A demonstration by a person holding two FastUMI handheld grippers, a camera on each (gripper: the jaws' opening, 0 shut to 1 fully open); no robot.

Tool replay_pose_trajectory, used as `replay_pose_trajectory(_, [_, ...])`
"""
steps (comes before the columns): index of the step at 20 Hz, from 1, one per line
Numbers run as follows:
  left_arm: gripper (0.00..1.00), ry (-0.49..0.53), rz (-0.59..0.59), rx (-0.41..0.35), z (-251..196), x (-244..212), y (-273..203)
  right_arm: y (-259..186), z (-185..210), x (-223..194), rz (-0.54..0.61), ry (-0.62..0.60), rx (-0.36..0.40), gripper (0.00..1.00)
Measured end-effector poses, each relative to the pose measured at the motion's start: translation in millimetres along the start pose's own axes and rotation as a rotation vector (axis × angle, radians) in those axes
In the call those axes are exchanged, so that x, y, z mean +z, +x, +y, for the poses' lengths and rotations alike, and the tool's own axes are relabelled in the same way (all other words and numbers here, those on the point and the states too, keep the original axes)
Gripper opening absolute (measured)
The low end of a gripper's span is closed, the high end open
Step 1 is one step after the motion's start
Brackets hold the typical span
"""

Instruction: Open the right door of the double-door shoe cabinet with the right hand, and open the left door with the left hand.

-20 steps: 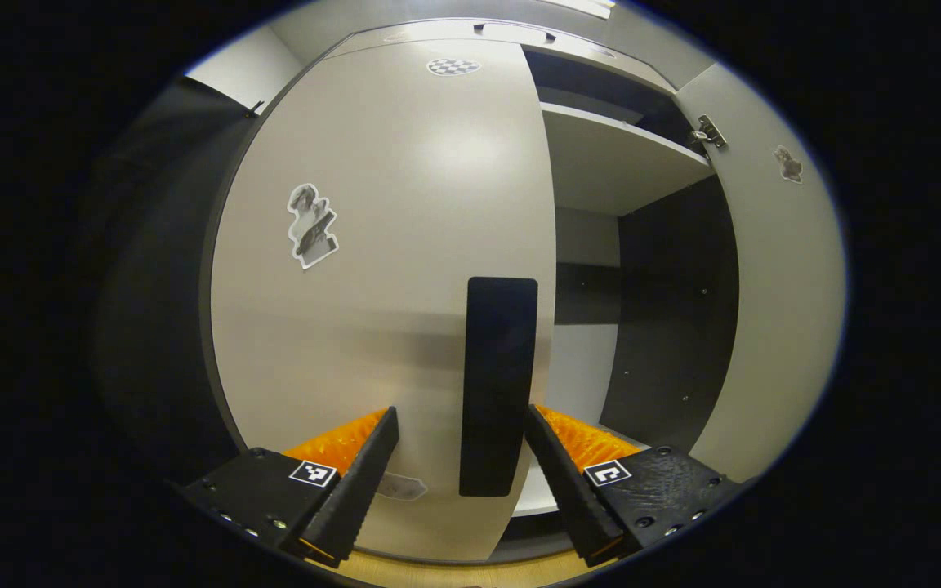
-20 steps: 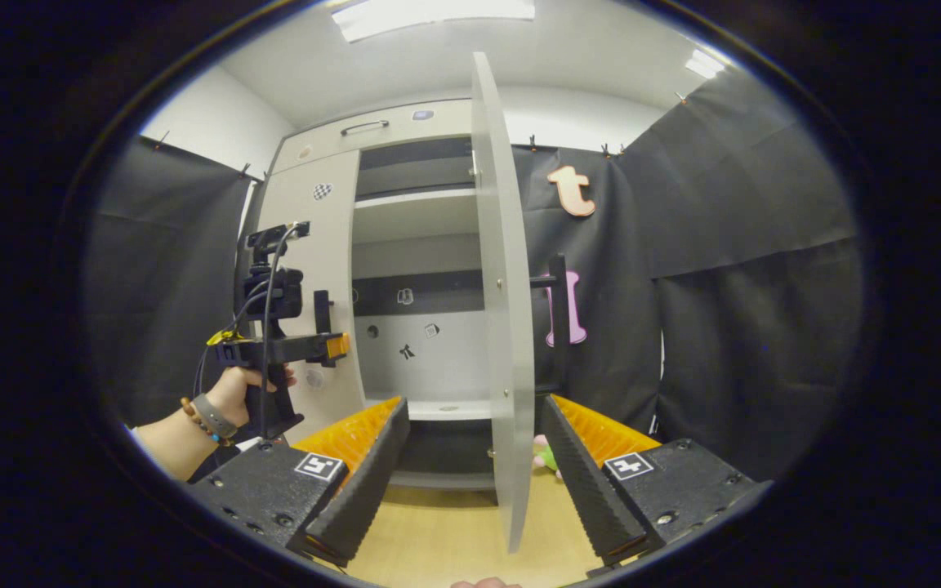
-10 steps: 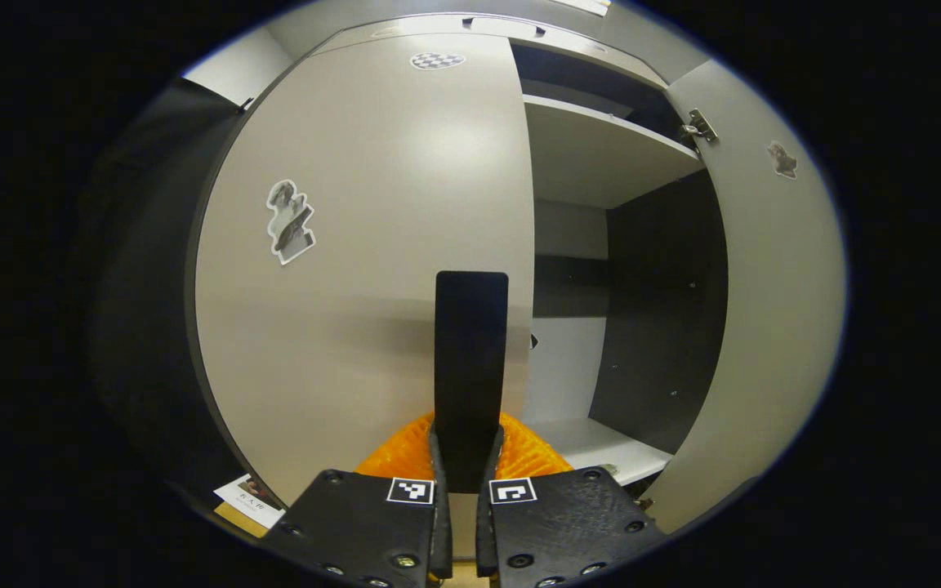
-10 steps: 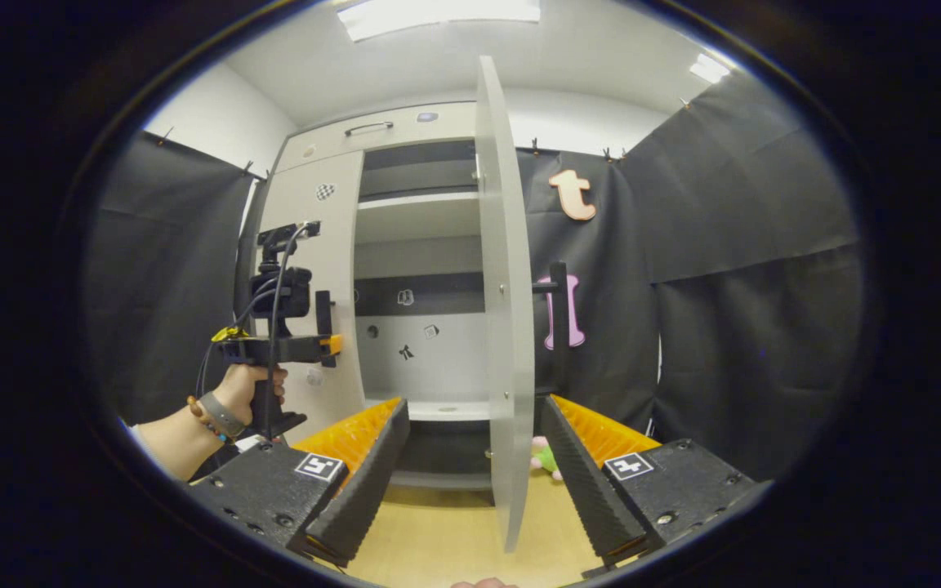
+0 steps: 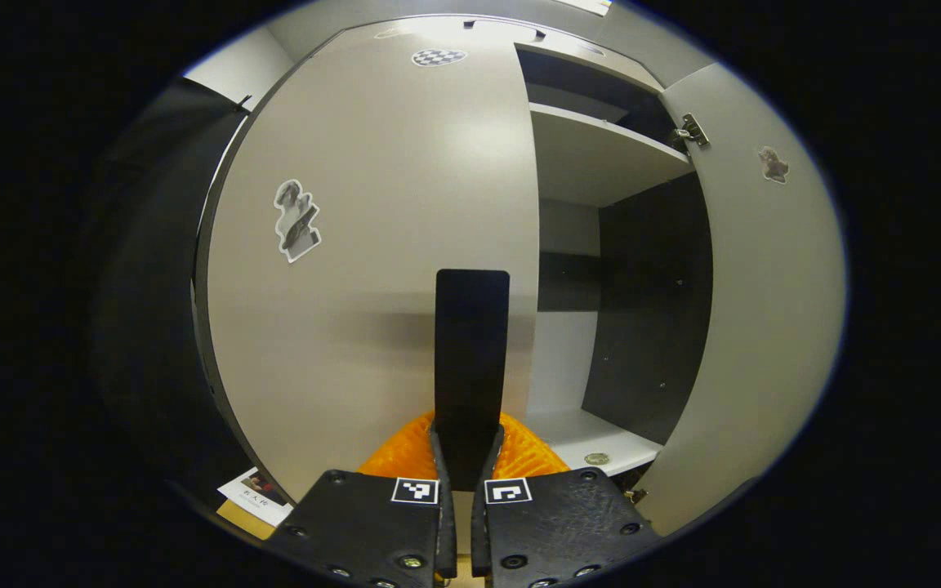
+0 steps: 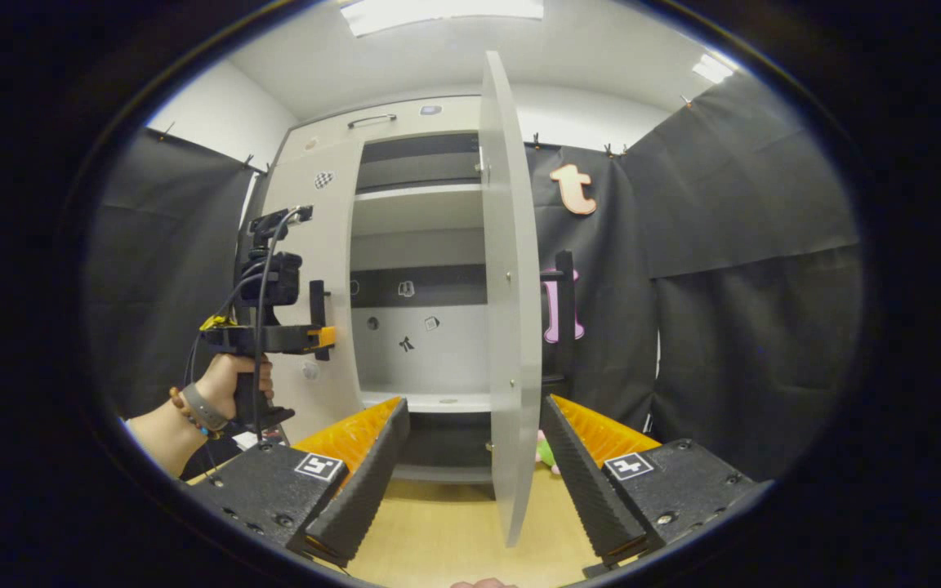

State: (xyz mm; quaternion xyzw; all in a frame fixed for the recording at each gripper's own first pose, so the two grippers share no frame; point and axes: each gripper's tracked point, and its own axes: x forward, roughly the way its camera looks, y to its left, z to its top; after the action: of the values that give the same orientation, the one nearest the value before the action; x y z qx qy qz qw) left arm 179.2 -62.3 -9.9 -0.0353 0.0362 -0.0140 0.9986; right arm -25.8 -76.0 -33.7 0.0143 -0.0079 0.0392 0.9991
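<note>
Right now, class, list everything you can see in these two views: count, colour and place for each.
shoe cabinet: one, pale grey, at the booth's back.
left door: one, pale grey, barely ajar.
left door handle: one, black, clamped by the left claw.
right door: one, pale grey, swung open.
right door handle: one, black, on that door's far face.
shelves: two, pale.
floor: wood-coloured.
left claw: shut on the left door handle.
right claw: open, straddling the right door's edge.
hand: holding the left claw.

Your left gripper view sits close against the left door [image 5: 372,245], facing it nearly square, with the open cabinet interior [image 5: 601,269] off to its right. Your right gripper view stands farther back, facing the cabinet front and the right door [image 6: 507,310] edge-on. Both share the shelves [image 6: 417,196].
</note>
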Motion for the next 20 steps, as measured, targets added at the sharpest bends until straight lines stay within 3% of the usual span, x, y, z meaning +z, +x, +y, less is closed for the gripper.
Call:
replay_pose_trajectory(12, [0.06,0.037,-0.024,-0.016,33.9,-0.3,-88.0,-3.2,9.7,-1.1,0.001,-0.007,0.0,1.0])
replay_pose_trajectory(20, [0.06,0.072,-0.027,0.066,97.1,-3.0,-144.3,5.8,10.3,-6.5,0.009,-0.011,-0.009,1.0])
